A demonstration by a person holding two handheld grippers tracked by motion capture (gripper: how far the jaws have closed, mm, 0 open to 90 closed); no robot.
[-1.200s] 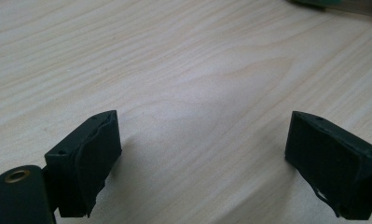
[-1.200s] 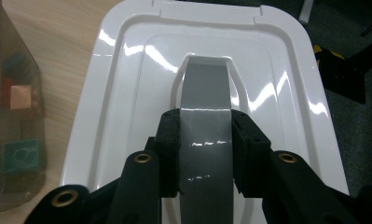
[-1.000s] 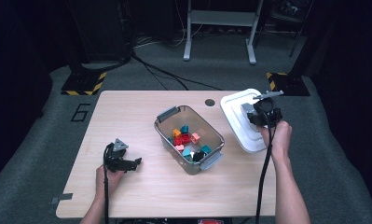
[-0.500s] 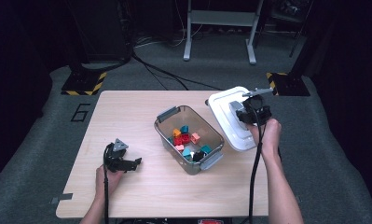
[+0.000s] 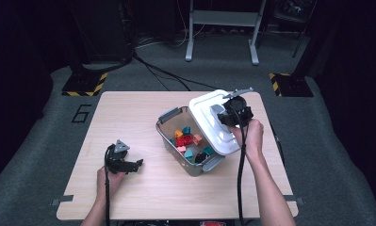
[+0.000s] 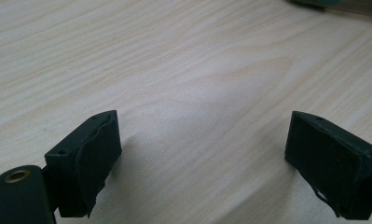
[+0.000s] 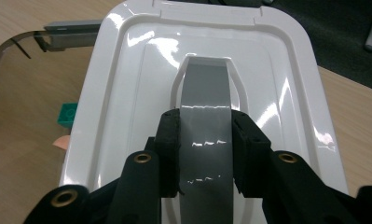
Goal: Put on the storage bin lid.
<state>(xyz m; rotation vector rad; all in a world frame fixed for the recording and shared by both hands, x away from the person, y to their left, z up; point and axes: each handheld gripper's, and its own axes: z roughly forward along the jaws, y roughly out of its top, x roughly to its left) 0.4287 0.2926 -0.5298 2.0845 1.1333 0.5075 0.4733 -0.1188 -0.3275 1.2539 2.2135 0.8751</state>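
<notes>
My right gripper (image 5: pixel 230 115) (image 7: pixel 204 149) is shut on the grey handle (image 7: pixel 204 88) of a white lid (image 5: pixel 207 123) (image 7: pixel 123 93). I hold the lid tilted above the right part of a clear grey bin (image 5: pixel 163 128). Several coloured blocks (image 5: pixel 188 140) lie in the bin, and a green block (image 7: pixel 68 114) peeks out beside the lid's edge. My left gripper (image 5: pixel 131 165) (image 6: pixel 202 158) rests low over the bare wooden table (image 5: pixel 129 113) near the front left, open, with nothing between its jaws.
The bin's grey latch (image 7: pixel 67 39) sticks out past the lid's far left corner. Black cables trail from both grippers toward the table's front edge. Beyond the table, floor stands (image 5: pixel 84 84) and a metal frame (image 5: pixel 221 28) sit on grey carpet.
My right hand has carried the lid leftward, from the table's right side to above the bin. The left gripper has stayed put.
</notes>
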